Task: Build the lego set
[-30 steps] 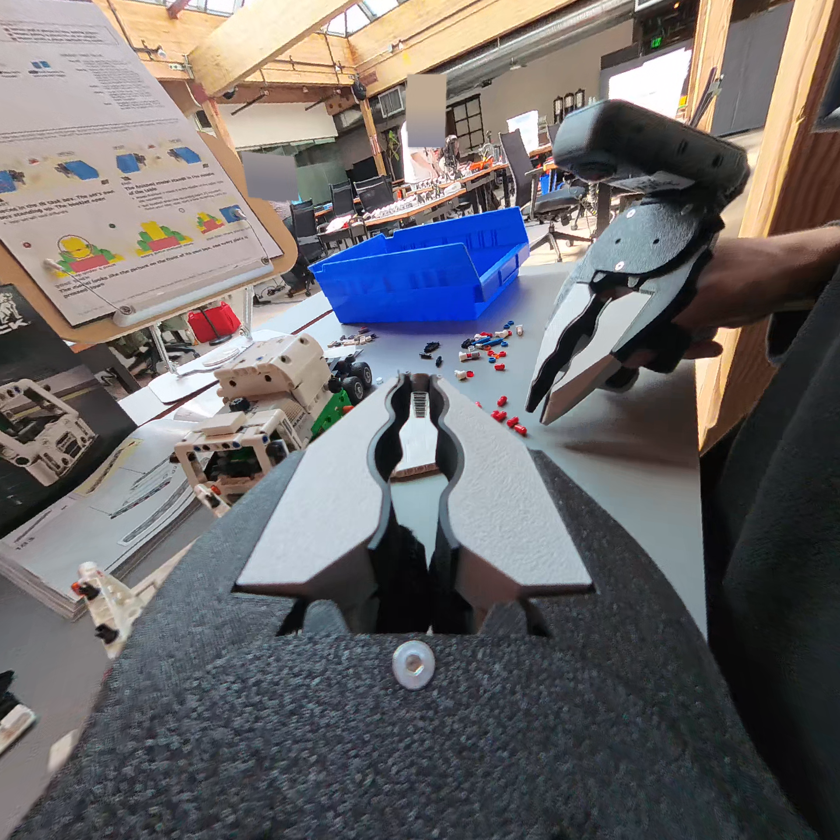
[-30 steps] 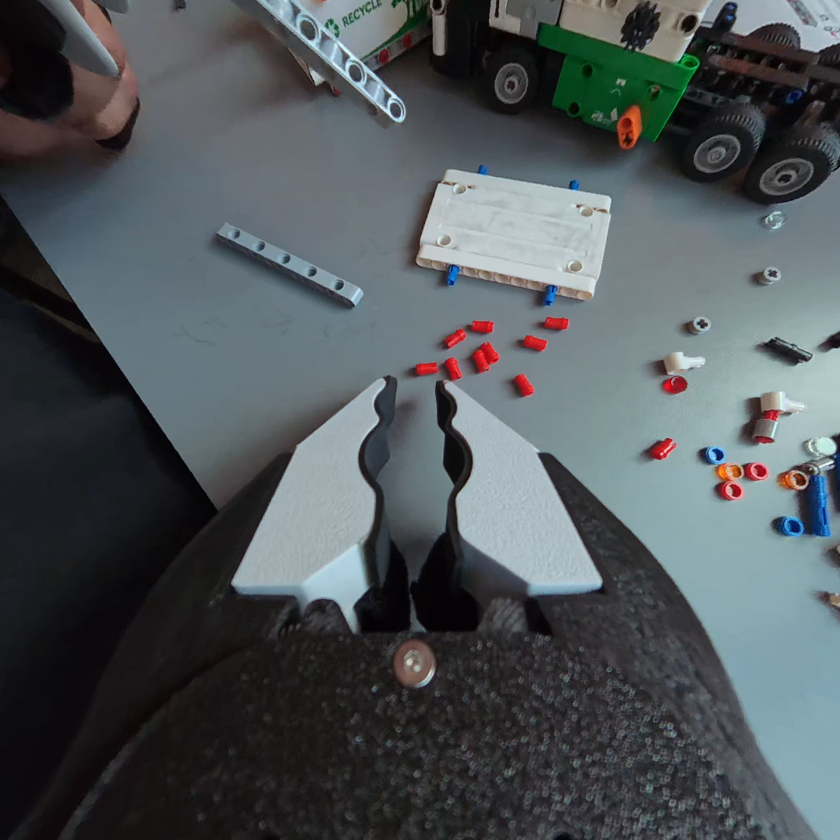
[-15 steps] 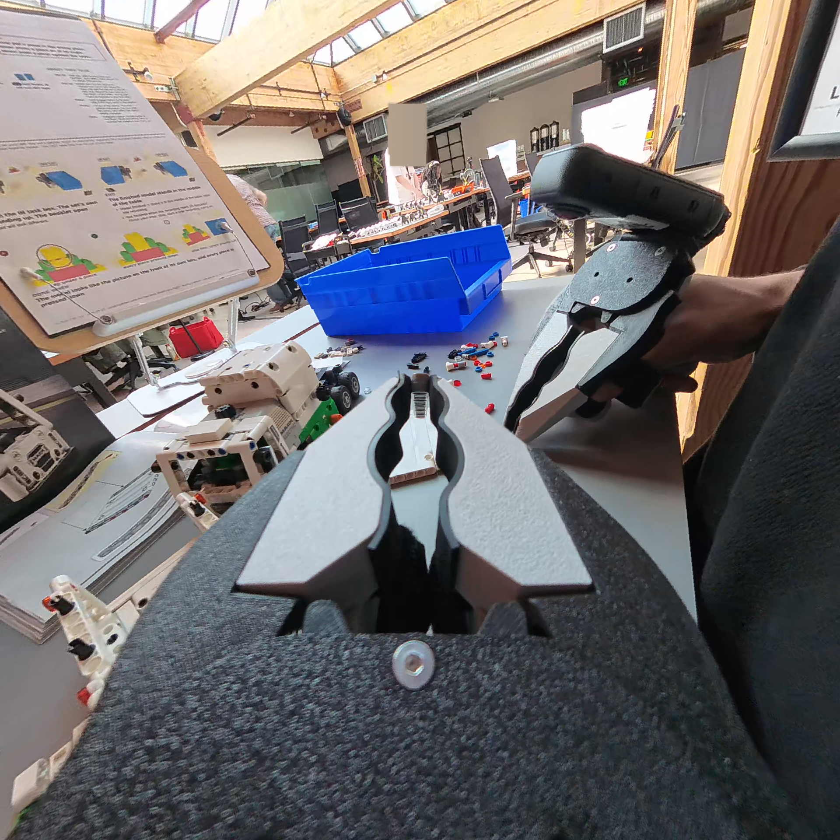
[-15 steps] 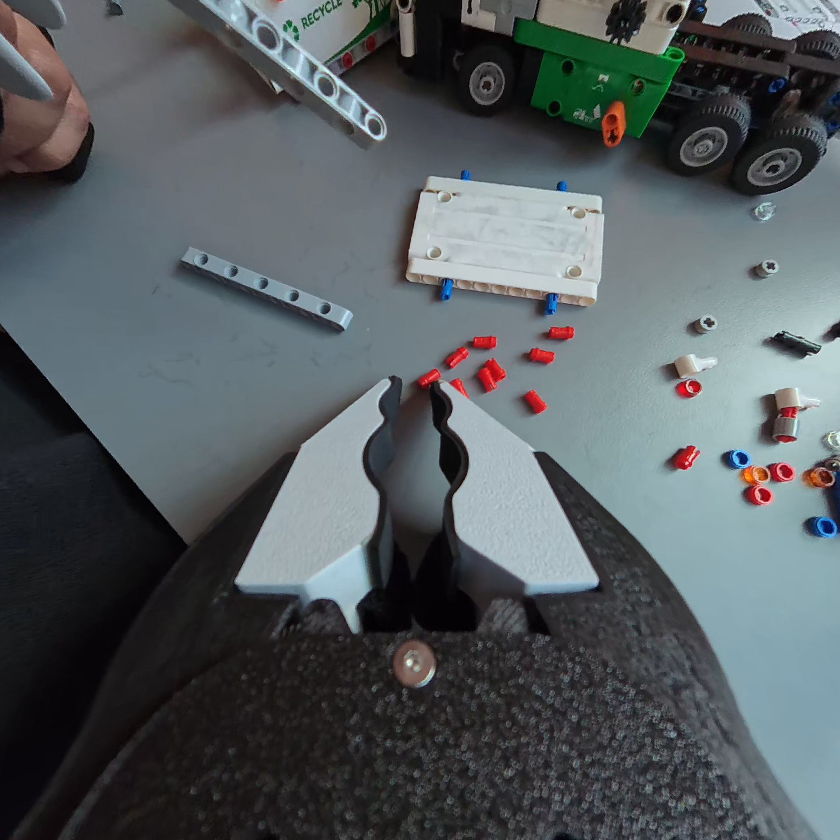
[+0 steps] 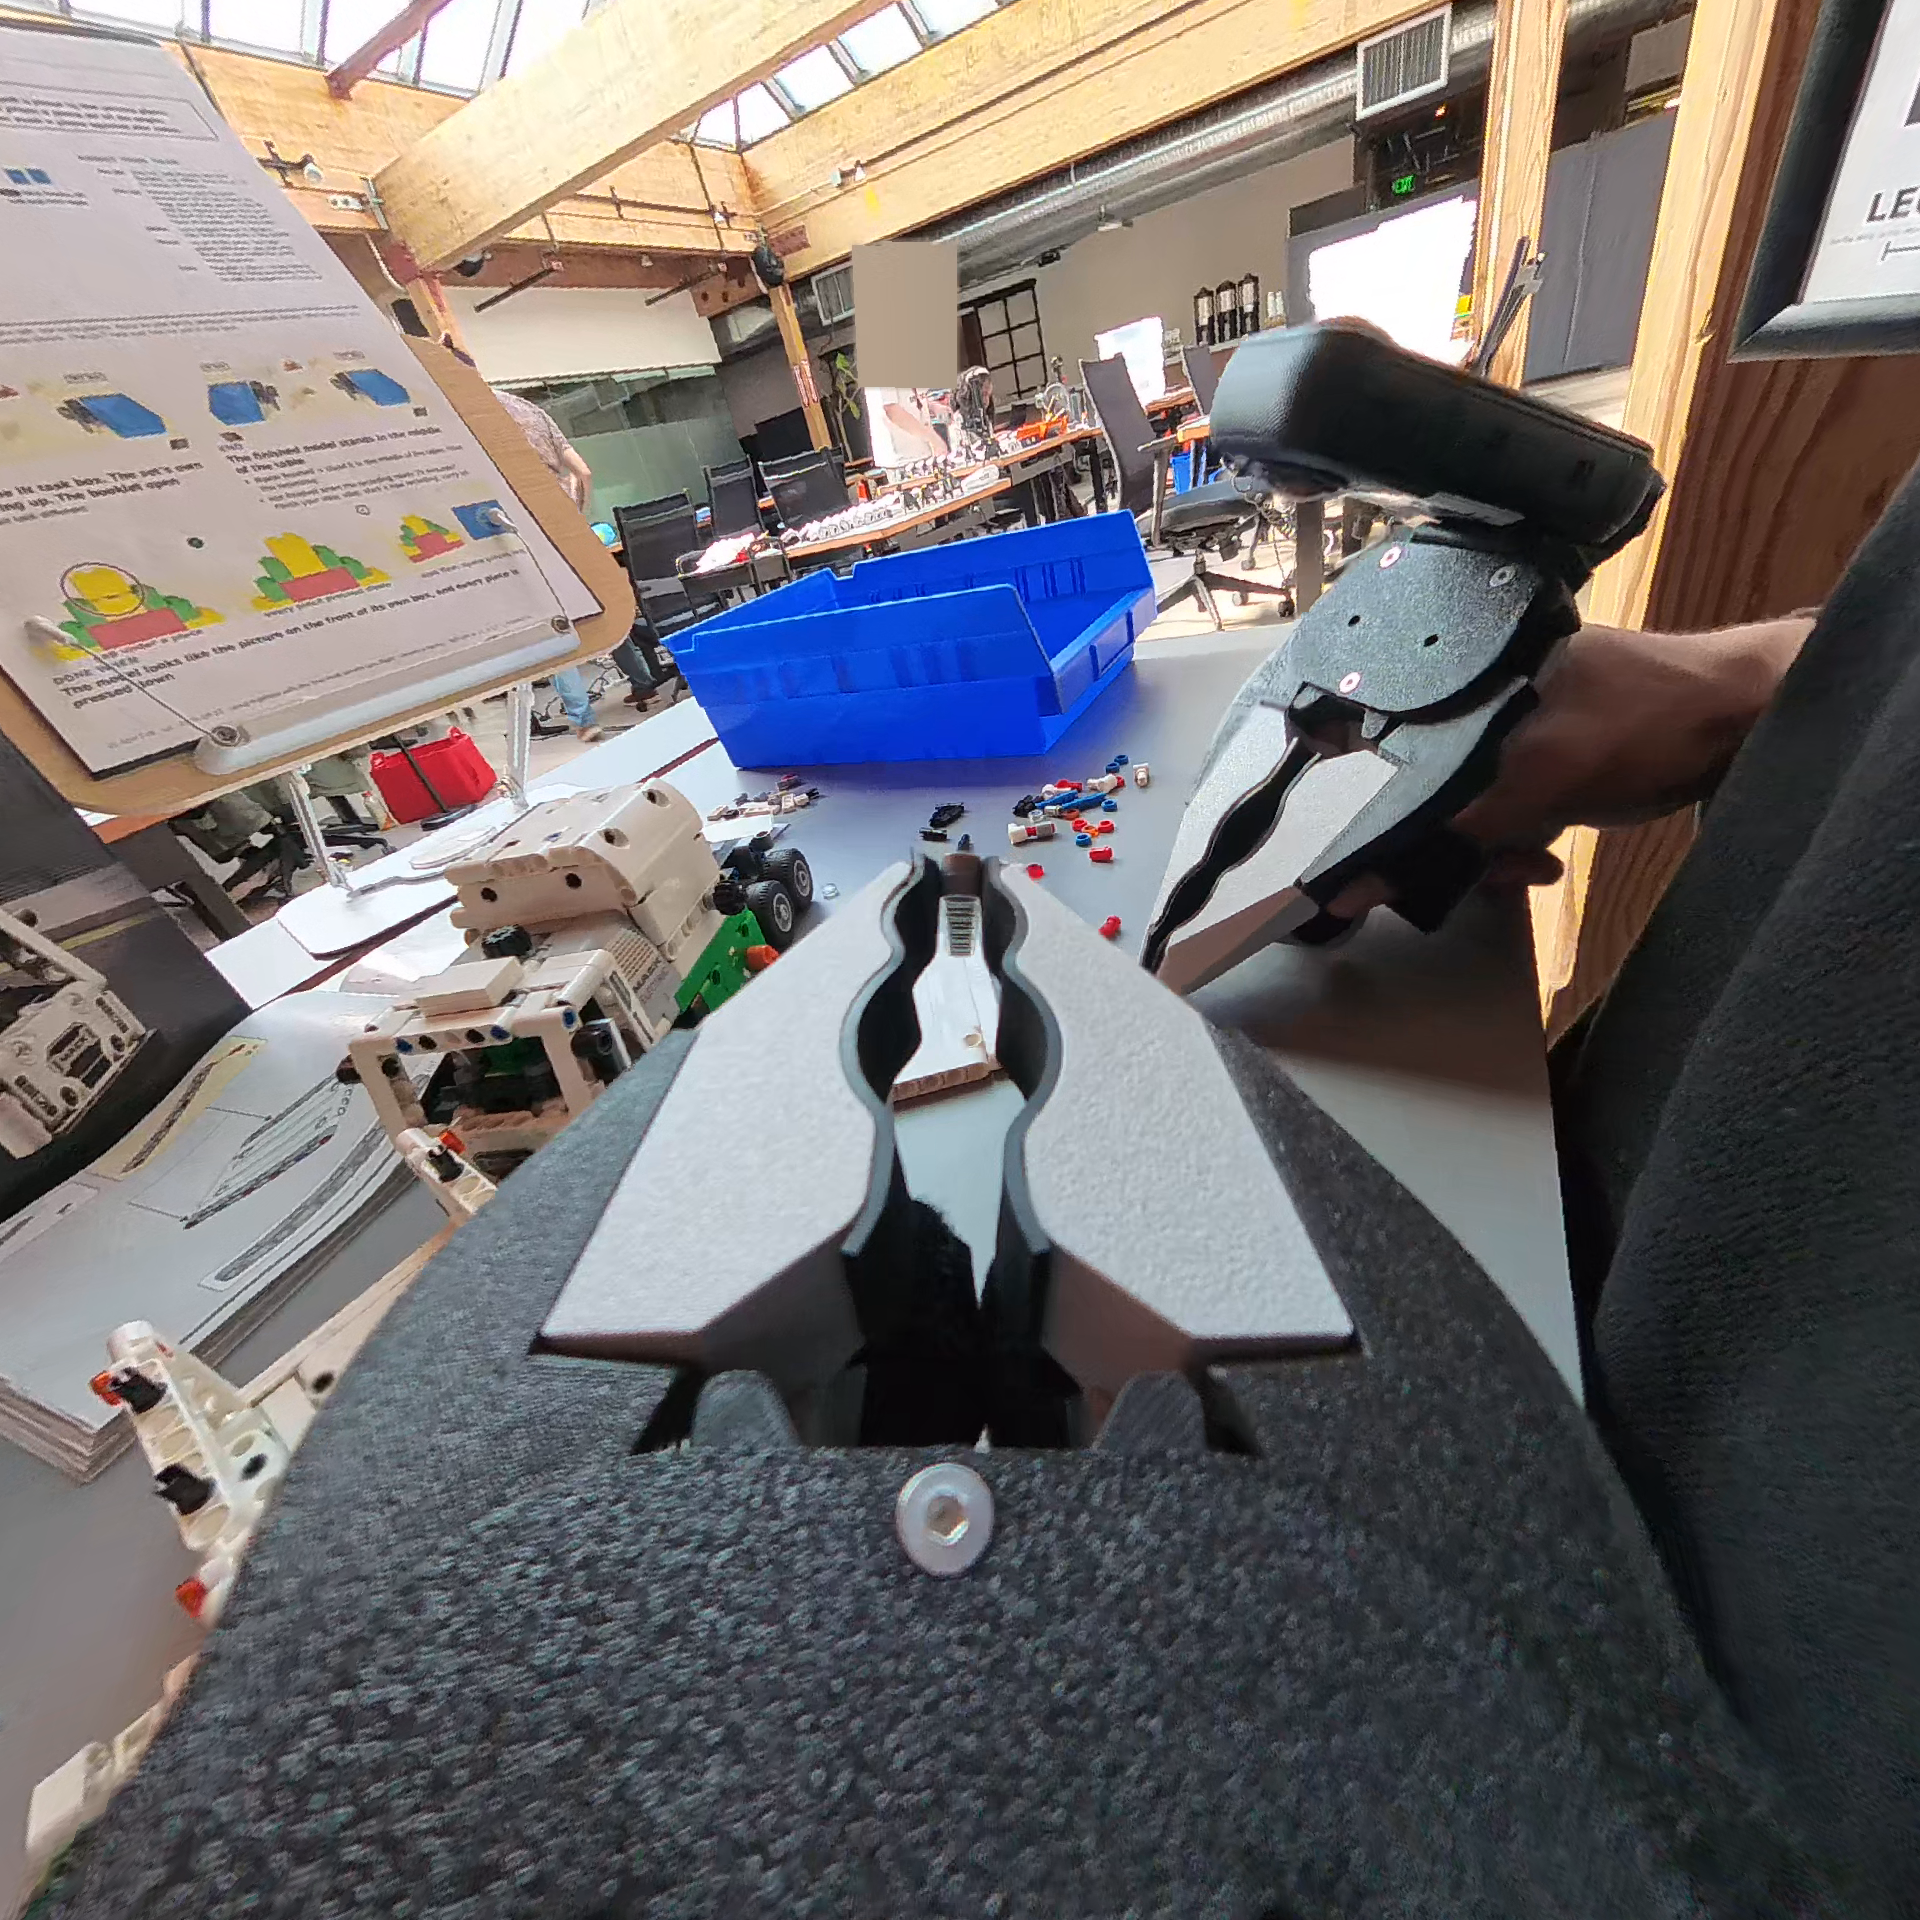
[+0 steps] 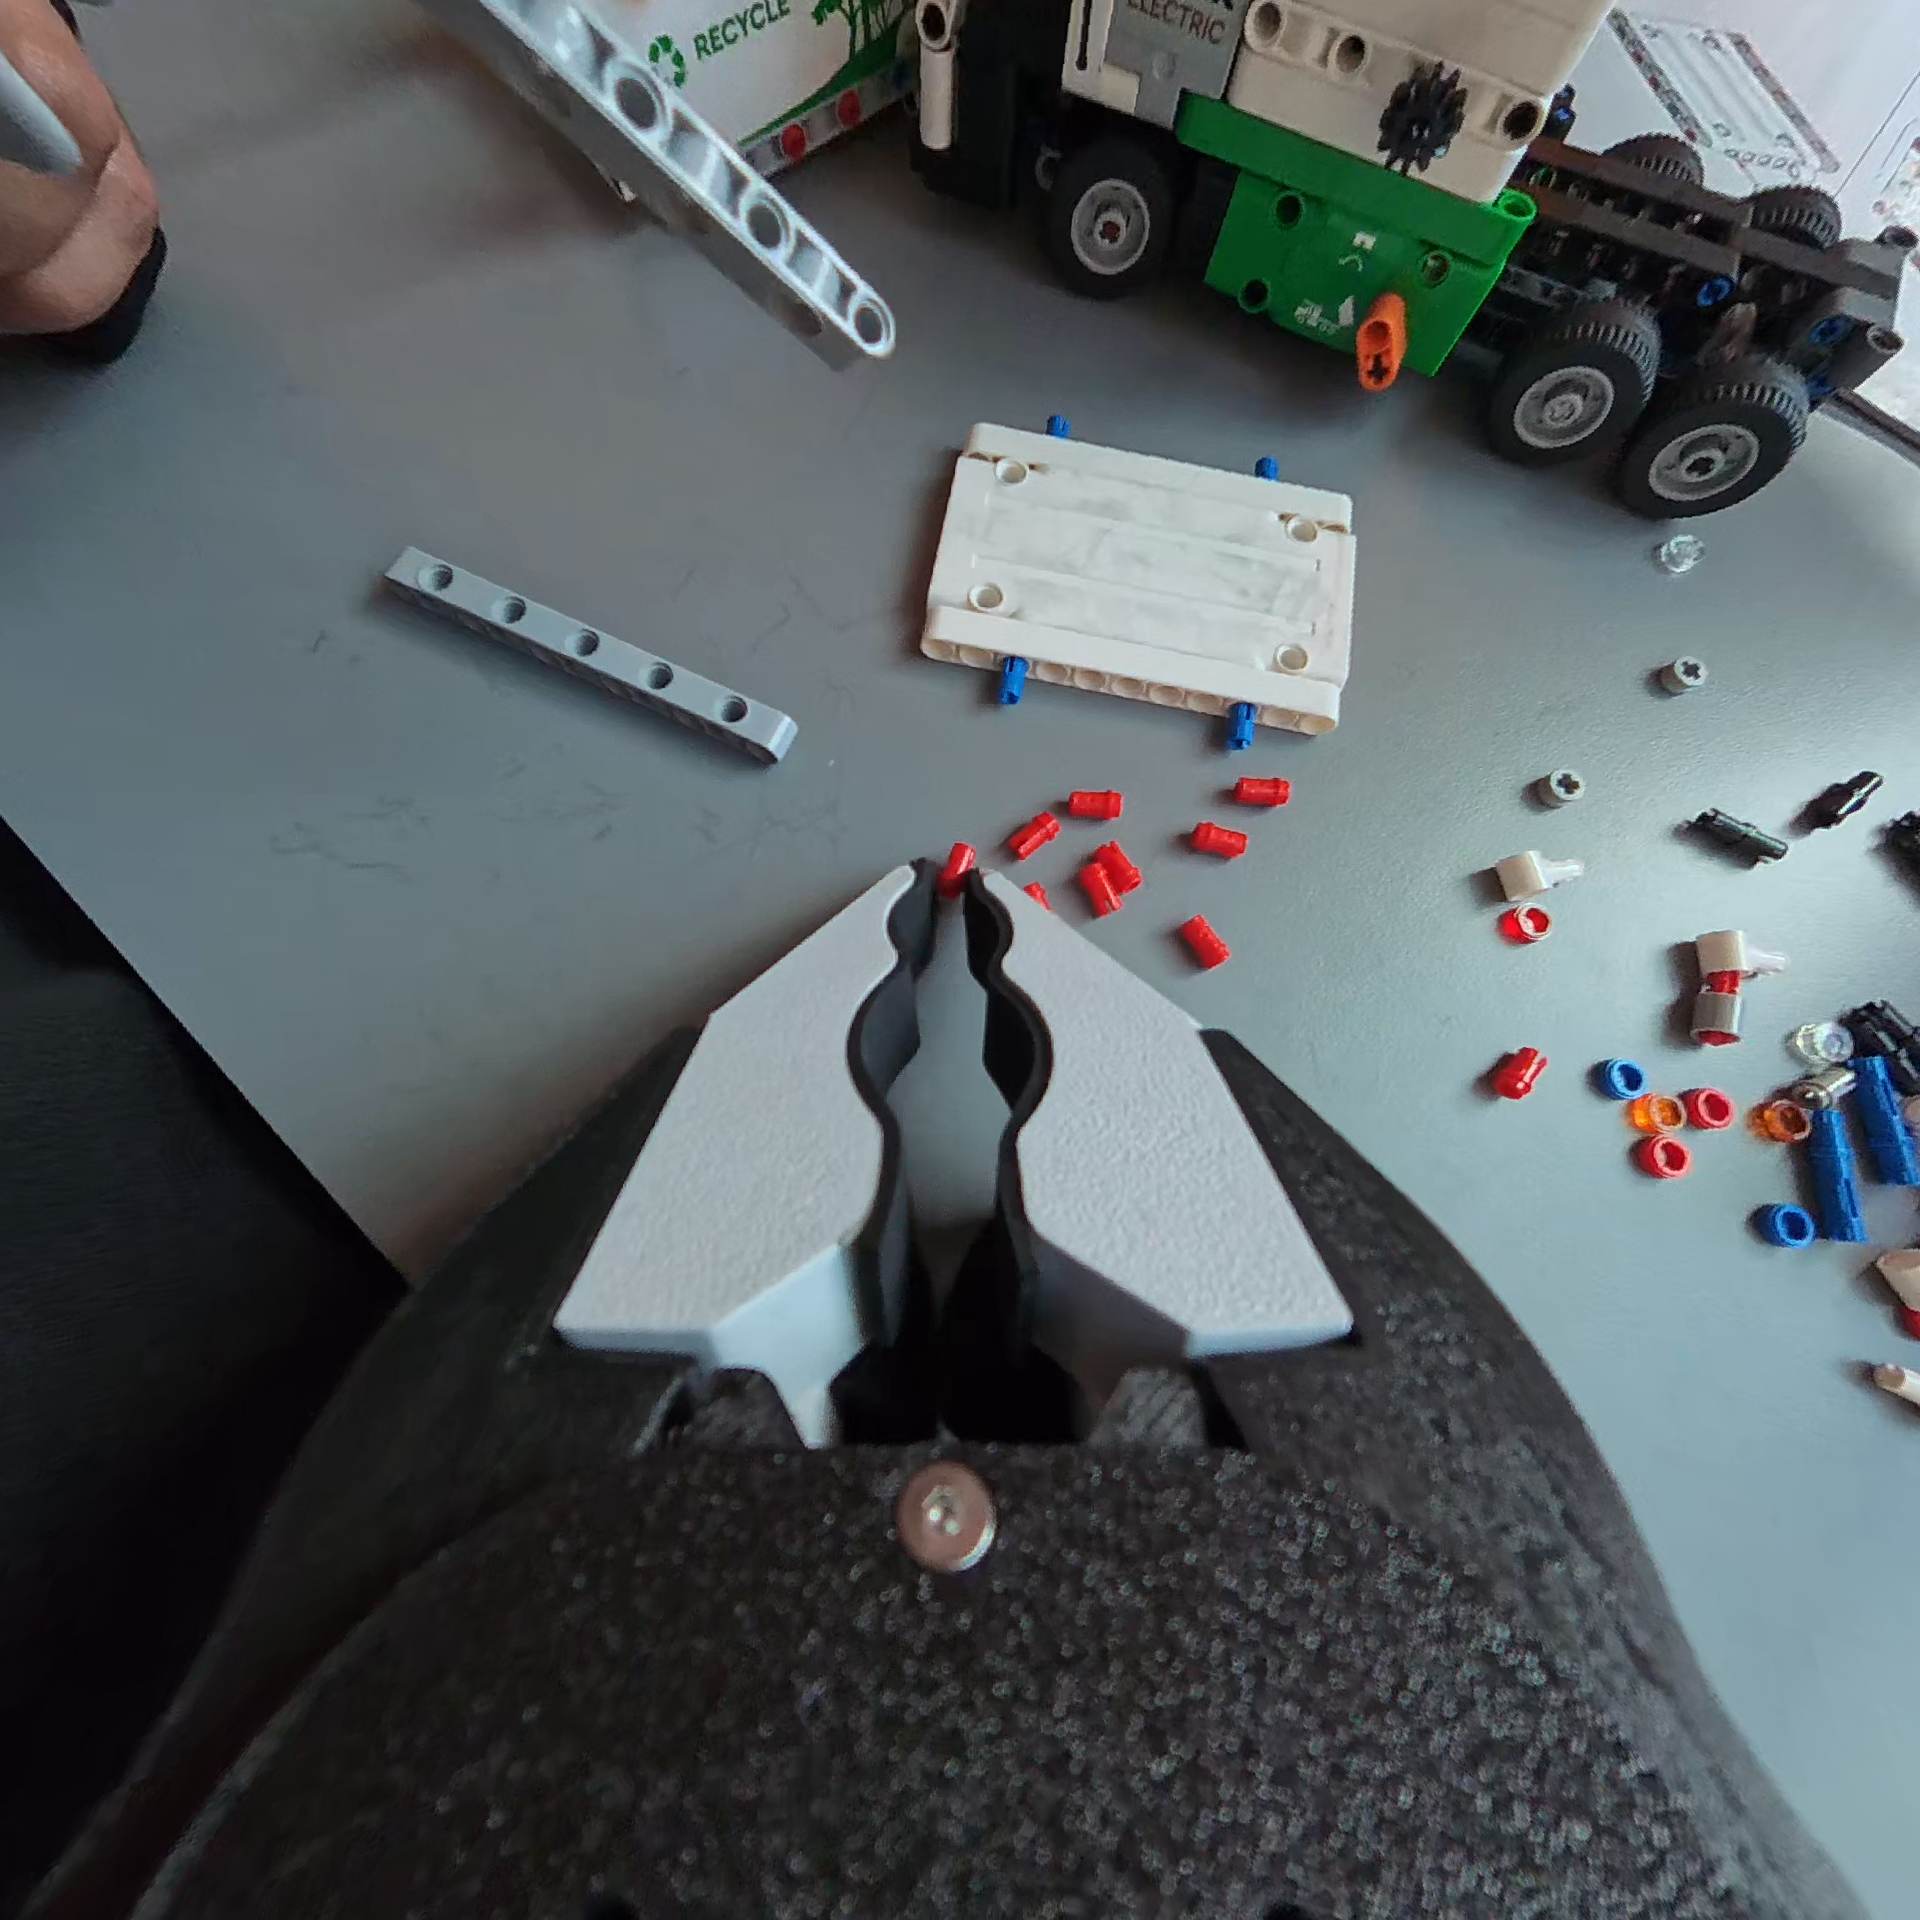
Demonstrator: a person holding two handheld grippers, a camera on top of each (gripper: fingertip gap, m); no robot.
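Note:
My right gripper (image 6: 943, 883) is tipped down on the grey table (image 6: 520, 935), its jaws closed on a small red pin (image 6: 956, 864) at the near edge of a cluster of red pins (image 6: 1107, 878). It also shows in the left wrist view (image 5: 1174, 951), tips at the table. My left gripper (image 5: 951, 873) is shut on a long pale beam (image 5: 961, 987), held above the table; the beam also shows in the right wrist view (image 6: 727, 197). A white panel with blue pins (image 6: 1138, 582) lies beyond the red pins. The white and green truck (image 6: 1351, 187) stands behind it.
A loose grey beam (image 6: 587, 649) lies left of the panel. Several small mixed parts (image 6: 1714, 1039) are scattered at the right. A blue bin (image 5: 935, 655) stands at the table's far end, an instruction stand (image 5: 229, 416) and booklets (image 5: 156, 1247) at the left. The gap from one gripper's tips to the other's is roughly 15 cm.
My right gripper moved forward and down to the red pins, and its jaws closed on one. My left gripper kept its hold on the beam and shifted slightly.

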